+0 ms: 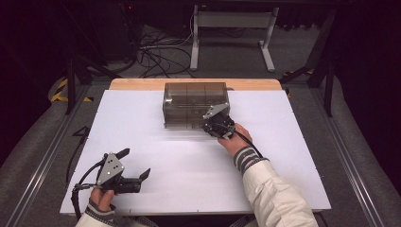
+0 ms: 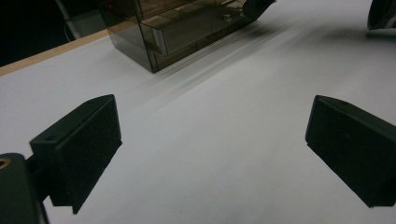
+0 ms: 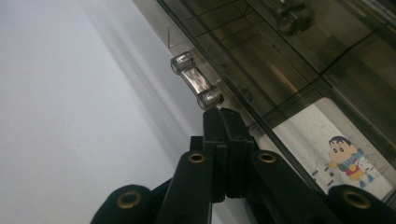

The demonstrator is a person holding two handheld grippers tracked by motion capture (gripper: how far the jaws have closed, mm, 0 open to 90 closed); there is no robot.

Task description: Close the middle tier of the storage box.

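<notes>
By the dark box at the table's far edge, we saw the right claw shut tight w/ nothing inside, tips at its handle. Left claw sat wide open, well away from the box.

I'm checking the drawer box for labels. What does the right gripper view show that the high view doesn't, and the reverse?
Right gripper view: a clear cylindrical drawer handle just beyond the shut right gripper, and a cartoon-figure sticker behind the box wall.

High view: the open left gripper near the table's front, and the white table top whole.

Both: the smoky translucent plastic drawer box with the right gripper at its front.
</notes>
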